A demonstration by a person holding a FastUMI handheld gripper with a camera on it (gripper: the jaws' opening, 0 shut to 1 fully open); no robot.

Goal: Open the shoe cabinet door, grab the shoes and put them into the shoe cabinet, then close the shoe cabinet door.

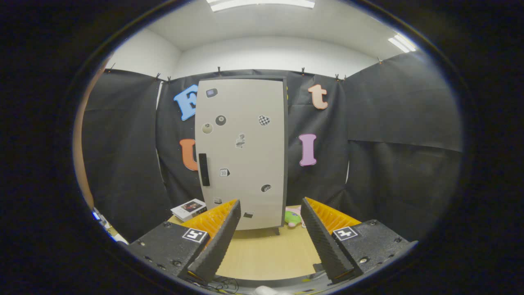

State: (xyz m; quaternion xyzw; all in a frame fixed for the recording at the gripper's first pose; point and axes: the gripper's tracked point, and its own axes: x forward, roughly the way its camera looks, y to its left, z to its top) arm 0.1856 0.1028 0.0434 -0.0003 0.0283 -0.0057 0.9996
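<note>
A tall pale-grey shoe cabinet [241,151] stands upright on the wooden table, straight beyond my fingers. Its door is closed and carries several small stickers. A dark vertical handle [204,169] sits on the door's left side. My gripper [270,217] is open, its two fingers spread wide with nothing between them, some way short of the cabinet. A small pink and green shoe [293,217] peeks out at the cabinet's lower right corner, just ahead of the right finger and partly hidden by it.
A small white box [188,209] lies on the table left of the cabinet, near the left finger. Bare wooden tabletop [266,254] stretches between the fingers up to the cabinet's foot. Black cloth walls close in behind and on both sides.
</note>
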